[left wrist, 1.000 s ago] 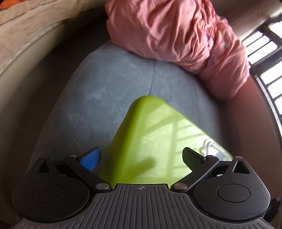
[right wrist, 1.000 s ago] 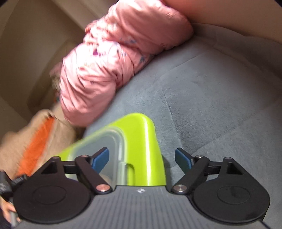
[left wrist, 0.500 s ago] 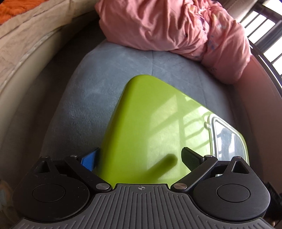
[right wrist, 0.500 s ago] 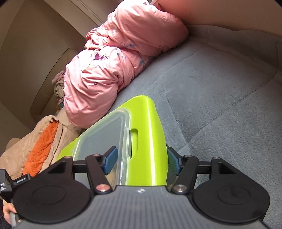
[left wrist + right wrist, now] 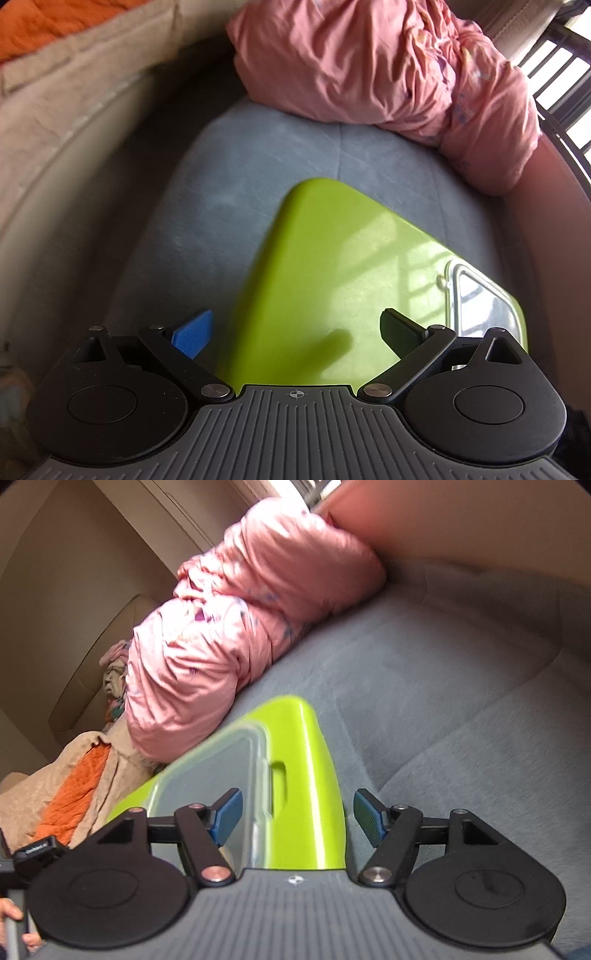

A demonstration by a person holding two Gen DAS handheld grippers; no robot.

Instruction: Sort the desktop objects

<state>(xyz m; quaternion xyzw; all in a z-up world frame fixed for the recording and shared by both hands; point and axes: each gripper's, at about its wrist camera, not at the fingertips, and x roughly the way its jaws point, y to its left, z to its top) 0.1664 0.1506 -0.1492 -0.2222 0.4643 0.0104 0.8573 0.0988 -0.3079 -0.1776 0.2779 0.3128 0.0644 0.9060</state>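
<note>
A lime-green box [image 5: 332,280] with a clear lid panel [image 5: 210,775] is seen lying on a grey cushion [image 5: 461,701], near a pink bundled quilt [image 5: 388,62]. The left gripper [image 5: 295,334] is held with jaws spread wide, one on either side of the box's edge, nothing clamped. The right gripper [image 5: 297,819] is likewise open, its blue pads [image 5: 369,821] flanking the green rim without contact.

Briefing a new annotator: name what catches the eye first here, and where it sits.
The lime-green box with a clear lid lies on the grey cushion, between the open jaws of the left gripper and right gripper. Behind it, a crumpled pink quilt is heaped against the sofa back.
</note>
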